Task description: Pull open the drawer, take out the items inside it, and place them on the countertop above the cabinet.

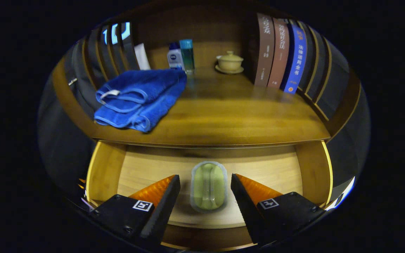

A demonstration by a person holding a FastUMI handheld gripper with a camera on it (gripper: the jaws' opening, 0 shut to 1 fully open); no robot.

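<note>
Your gripper (205,179) hangs over the open drawer (146,168), fingers apart, the green container (208,187) lying untouched between them. Beyond at twelve o'clock, the surface (223,116) carries a blue towel (141,98) at eleven, bottles (181,55), a lidded cup (229,62), and books (281,52) at one.

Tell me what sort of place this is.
Likely a mock home cabinet or shelf: upright books, a folded blue towel and a lidded cup stand on its wooden countertop. The open gripper flanks a green box in the open drawer.
</note>
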